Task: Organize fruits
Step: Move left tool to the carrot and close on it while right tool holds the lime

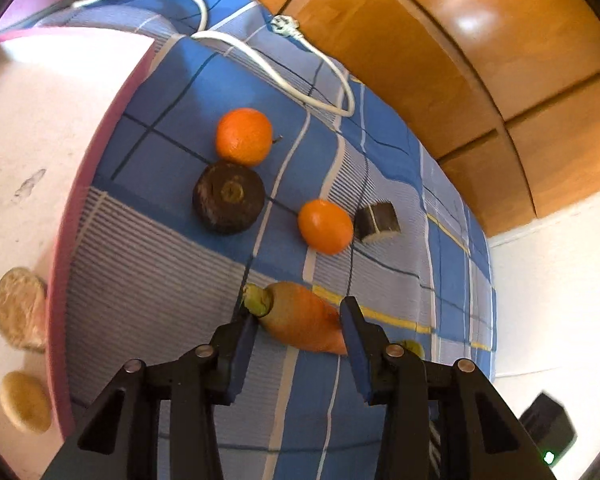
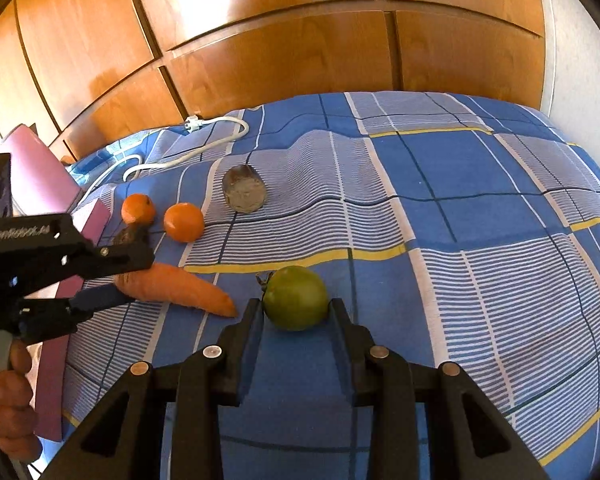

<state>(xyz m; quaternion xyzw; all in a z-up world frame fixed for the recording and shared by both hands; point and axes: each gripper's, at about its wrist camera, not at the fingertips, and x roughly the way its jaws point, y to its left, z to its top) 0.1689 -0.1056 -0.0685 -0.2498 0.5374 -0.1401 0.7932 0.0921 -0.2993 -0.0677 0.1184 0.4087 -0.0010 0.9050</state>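
Carrot (image 1: 300, 318), orange and tapered, pinched in left jaws; green tomato (image 2: 296, 298) pinched in right jaws.

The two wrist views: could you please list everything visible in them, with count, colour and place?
Round oranges: two, orange, on the blue checked bedspread.
Tapered carrot: one, orange, between the left tool's jaws.
Round green tomato: one, green, between the right tool's jaws.
Dark round beetroot: one, brown-black, beside the farther orange.
Cut dark vegetable chunk: one, right of the nearer orange.
White power cable: one, far end of bedspread.
Flat beige rounds: two, on the floor at left.
Wooden wardrobe: brown, behind.
Left tool, right tool: black.
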